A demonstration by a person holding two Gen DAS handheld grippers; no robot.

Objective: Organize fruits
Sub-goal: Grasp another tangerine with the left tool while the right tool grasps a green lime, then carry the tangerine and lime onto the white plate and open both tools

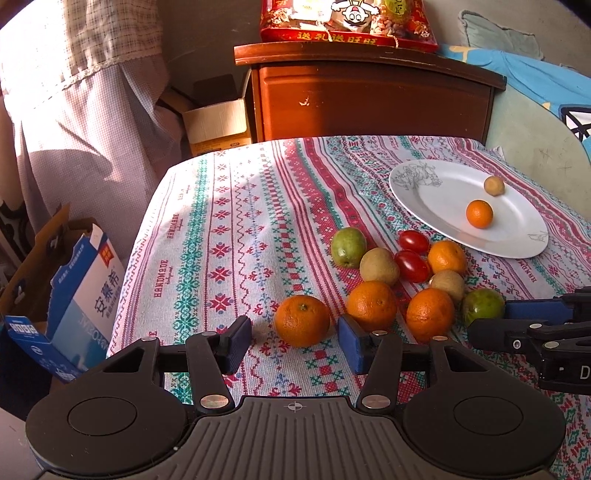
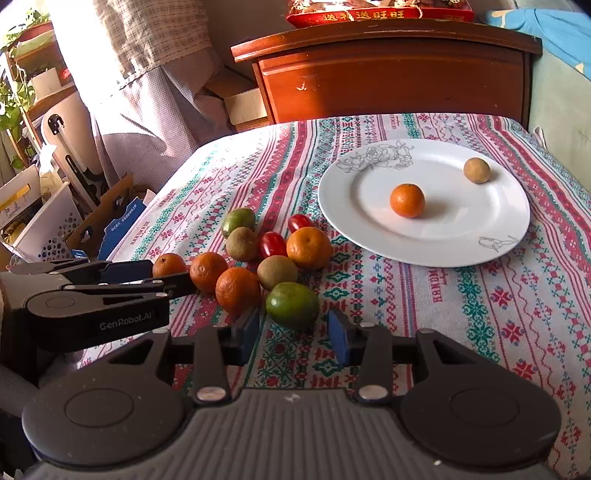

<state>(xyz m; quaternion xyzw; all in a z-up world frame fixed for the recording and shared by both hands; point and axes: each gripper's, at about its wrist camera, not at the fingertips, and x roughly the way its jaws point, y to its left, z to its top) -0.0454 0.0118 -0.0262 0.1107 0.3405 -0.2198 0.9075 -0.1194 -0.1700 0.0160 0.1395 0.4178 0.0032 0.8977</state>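
Observation:
A white plate (image 1: pixel 436 206) (image 2: pixel 369 206) holds a small orange (image 1: pixel 479 213) (image 2: pixel 407 200) and a brown fruit (image 1: pixel 494 185) (image 2: pixel 477 170). A cluster of oranges, green fruits, brown fruits and two red tomatoes (image 1: pixel 412 265) (image 2: pixel 272 244) lies on the patterned cloth. My left gripper (image 1: pixel 295 345) is open, just short of the nearest orange (image 1: pixel 302 320). My right gripper (image 2: pixel 293 338) is open, just short of a green fruit (image 2: pixel 292 305) that also shows in the left wrist view (image 1: pixel 482 304).
A wooden cabinet (image 1: pixel 369 96) with a red gift box (image 1: pixel 347 22) stands behind the table. Cardboard boxes (image 1: pixel 218 122) and a blue carton (image 1: pixel 81 295) lie on the floor at the left. A curtain (image 1: pixel 74 92) hangs at the left. Bedding (image 1: pixel 535 74) lies right.

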